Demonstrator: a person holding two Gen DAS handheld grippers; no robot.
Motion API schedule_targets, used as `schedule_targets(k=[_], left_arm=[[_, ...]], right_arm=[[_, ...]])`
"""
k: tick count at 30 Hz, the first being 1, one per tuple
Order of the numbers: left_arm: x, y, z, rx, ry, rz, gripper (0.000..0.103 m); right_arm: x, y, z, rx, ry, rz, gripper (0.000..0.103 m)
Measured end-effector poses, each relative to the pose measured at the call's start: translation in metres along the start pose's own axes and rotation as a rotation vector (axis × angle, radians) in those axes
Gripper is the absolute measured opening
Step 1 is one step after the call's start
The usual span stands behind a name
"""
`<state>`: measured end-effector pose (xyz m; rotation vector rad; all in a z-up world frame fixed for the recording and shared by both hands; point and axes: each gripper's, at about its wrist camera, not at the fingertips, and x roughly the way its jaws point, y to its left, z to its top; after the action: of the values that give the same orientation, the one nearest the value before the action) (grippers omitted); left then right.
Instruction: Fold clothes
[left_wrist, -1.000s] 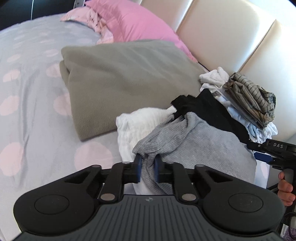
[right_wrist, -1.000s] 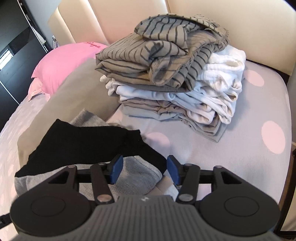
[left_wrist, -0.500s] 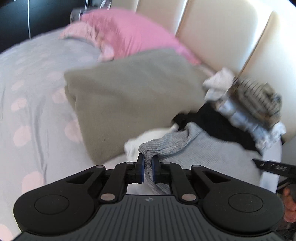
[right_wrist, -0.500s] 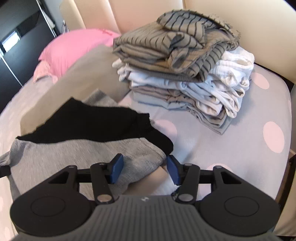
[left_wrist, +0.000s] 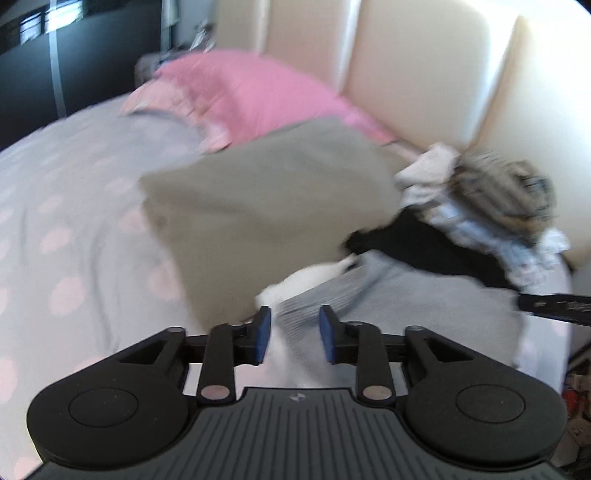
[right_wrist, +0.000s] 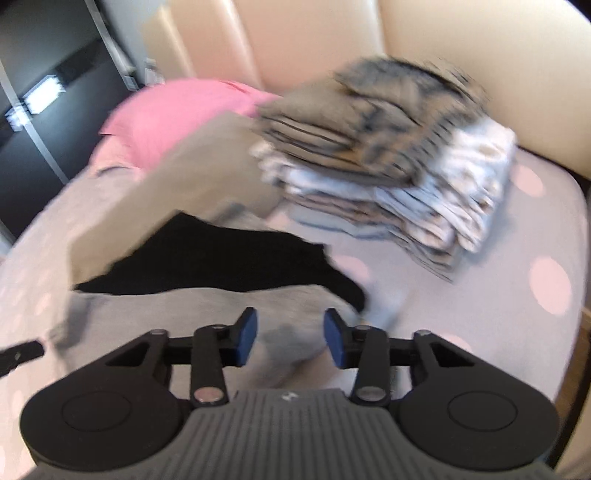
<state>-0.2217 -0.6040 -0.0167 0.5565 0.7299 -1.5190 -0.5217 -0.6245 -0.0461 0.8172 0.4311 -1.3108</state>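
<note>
Left wrist view shows the left gripper (left_wrist: 294, 334) opening off the grey garment (left_wrist: 424, 295) on the bed (left_wrist: 74, 221), while the right gripper (right_wrist: 290, 341) closes around its hem, pads not yet pressing; grip squarely before folding.

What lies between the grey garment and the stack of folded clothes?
A black garment, its edge over the grey garment, then bare dotted sheet before the stack; right wrist view.

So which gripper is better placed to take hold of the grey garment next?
Right. The right gripper is closing with the grey garment between its pads; the left gripper is opening, cloth edge loose between its pads.
</note>
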Motion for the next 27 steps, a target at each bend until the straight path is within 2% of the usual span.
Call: schedule_targets(k=[2, 5, 11, 17, 20, 23, 27], left_arm=[[0.001, -0.010, 0.003, 0.027, -0.004, -0.041, 0.016], [0.019, -0.025, 0.007, 0.049, 0.011, -0.049, 0.015], [0.061, -0.015, 0.017, -0.053, 0.061, -0.034, 0.015], [0.093, -0.014, 0.016, -0.032, 0.163, 0.017, 0.015], [0.084, -0.024, 0.017, 0.014, 0.150, 0.049, 0.015], [0.060, -0.038, 0.018, 0.071, 0.126, 0.063, 0.015], [0.031, -0.060, 0.017, 0.105, 0.089, -0.062, 0.015]], right_arm=[[-0.005, 0.011, -0.003, -0.044, -0.019, 0.036, 0.030], [-0.003, 0.024, -0.007, -0.091, -0.008, 0.061, 0.025], [0.013, 0.029, -0.011, -0.132, 0.049, 0.008, 0.021], [0.027, 0.038, -0.012, -0.190, 0.068, -0.002, 0.021], [0.020, 0.039, -0.009, -0.196, 0.059, -0.002, 0.022], [0.002, 0.040, -0.006, -0.188, 0.040, 0.044, 0.023], [-0.016, 0.050, -0.007, -0.222, 0.052, 0.118, 0.023]])
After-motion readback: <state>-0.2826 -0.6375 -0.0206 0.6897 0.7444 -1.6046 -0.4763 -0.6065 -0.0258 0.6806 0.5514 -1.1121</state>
